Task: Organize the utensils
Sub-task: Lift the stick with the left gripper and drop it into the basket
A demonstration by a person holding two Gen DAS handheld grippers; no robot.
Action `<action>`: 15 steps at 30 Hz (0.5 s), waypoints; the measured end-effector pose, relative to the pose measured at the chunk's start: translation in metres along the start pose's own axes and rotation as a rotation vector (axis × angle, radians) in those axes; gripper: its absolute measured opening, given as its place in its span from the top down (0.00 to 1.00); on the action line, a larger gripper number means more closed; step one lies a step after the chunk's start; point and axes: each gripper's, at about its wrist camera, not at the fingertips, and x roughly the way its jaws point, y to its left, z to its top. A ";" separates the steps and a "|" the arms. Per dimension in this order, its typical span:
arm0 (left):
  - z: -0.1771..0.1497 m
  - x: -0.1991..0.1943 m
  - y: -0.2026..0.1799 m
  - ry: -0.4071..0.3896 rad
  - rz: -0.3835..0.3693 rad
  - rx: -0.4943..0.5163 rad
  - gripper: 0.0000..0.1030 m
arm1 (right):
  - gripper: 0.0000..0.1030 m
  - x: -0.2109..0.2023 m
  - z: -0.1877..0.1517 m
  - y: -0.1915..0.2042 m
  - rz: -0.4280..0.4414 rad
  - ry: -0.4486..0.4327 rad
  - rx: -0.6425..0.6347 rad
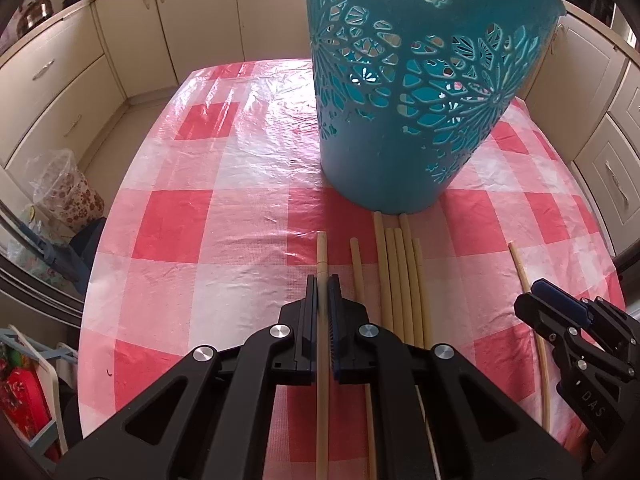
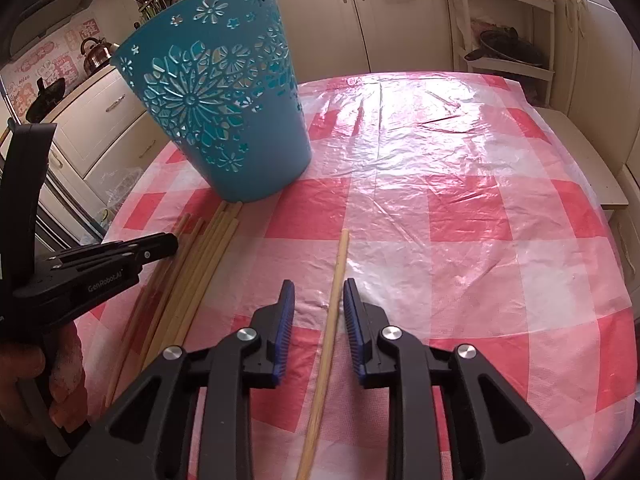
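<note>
Our left claw (image 1: 322, 285) pinches one chopstick (image 1: 322, 256); right claw (image 2: 319, 294) gapes around another chopstick (image 2: 338, 276), unheld. Thin stick may slip or swivel short of the basket (image 1: 416, 92).

Eight chopsticks (image 1: 394, 280), one basket (image 1: 420, 92)

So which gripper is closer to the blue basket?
Left. The left gripper is shut on a chopstick just in front of the blue basket. The right gripper sits further out to the side, open around a lone chopstick.
</note>
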 end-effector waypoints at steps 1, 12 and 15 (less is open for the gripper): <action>-0.001 -0.003 0.000 -0.006 0.004 0.003 0.95 | 0.69 0.000 0.000 0.002 0.001 0.001 -0.010; -0.015 -0.046 0.003 -0.089 -0.008 0.027 0.95 | 0.54 0.003 -0.002 0.017 -0.029 0.011 -0.096; -0.014 -0.067 0.008 -0.138 -0.050 0.022 0.95 | 0.54 0.004 -0.002 0.019 -0.032 0.010 -0.096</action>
